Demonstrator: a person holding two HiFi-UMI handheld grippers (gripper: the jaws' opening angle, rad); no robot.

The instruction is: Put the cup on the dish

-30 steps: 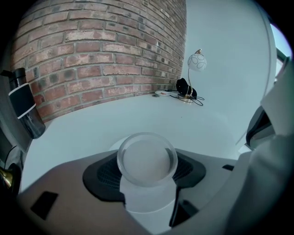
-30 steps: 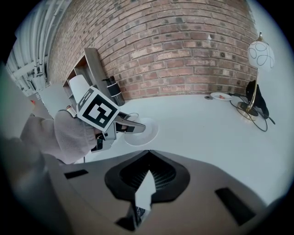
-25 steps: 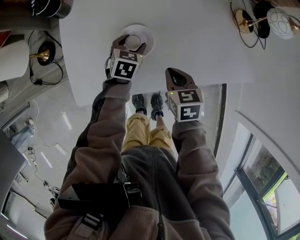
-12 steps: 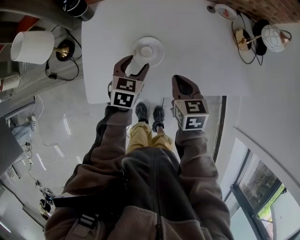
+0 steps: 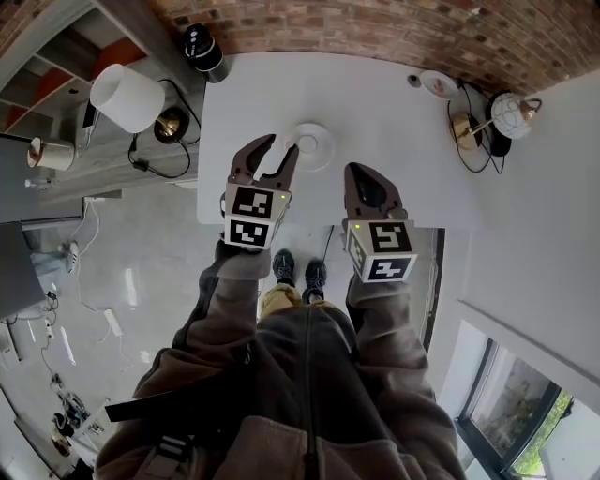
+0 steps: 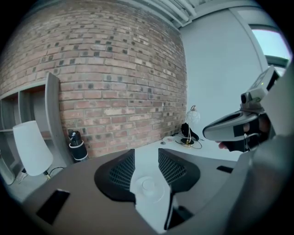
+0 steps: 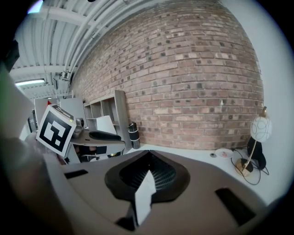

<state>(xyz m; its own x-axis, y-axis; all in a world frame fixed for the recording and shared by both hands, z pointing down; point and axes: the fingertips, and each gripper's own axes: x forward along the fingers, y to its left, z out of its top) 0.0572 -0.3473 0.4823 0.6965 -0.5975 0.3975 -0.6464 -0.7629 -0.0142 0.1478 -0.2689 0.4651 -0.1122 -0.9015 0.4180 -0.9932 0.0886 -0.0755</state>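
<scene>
A small white cup (image 5: 307, 142) stands on a round white dish (image 5: 325, 154) on the white table. My left gripper (image 5: 278, 150) hangs just in front and to the left of the dish, apart from it. Its jaws are closing with nothing between them. In the left gripper view the cup (image 6: 148, 184) and dish (image 6: 159, 195) show on the table beyond the left gripper (image 6: 146, 153). My right gripper (image 5: 364, 183) is shut and empty over the table's near edge. In its own view the right gripper (image 7: 149, 156) shows its jaws meeting.
A white lamp (image 5: 127, 97) and a black bottle (image 5: 202, 45) stand at the table's back left. At the back right are a small saucer (image 5: 439, 82) and a globe lamp with cables (image 5: 506, 114). A brick wall (image 5: 375, 28) runs behind the table.
My left gripper, which stood around the cup on the dish, has drawn back toward the table's near edge, and its jaws have narrowed. The right gripper has also pulled back, still shut.
</scene>
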